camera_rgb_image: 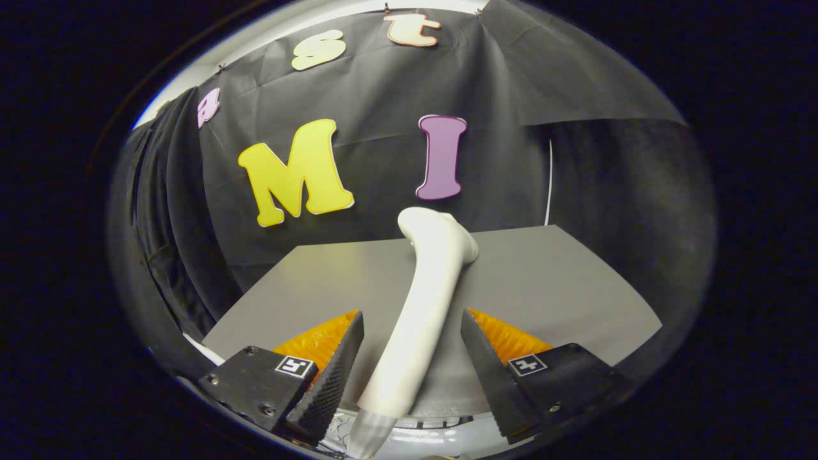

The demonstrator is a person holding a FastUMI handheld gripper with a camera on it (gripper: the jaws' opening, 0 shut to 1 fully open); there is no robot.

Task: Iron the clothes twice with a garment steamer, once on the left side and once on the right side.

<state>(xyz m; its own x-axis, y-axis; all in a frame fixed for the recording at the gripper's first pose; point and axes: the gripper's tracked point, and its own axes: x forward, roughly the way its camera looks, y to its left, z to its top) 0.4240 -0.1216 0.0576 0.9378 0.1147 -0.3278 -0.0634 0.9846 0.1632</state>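
The gripper (412, 358) stood wide open, its ribbed, wedge-shaped fingers (332, 377) clear of the garment steamer (422, 306) on either side, gripping nothing. The steamer, a smooth, curved white plastic wand with a flared head, lay between the fingers and extended beyond them across the flat, matte grey table (562, 287).
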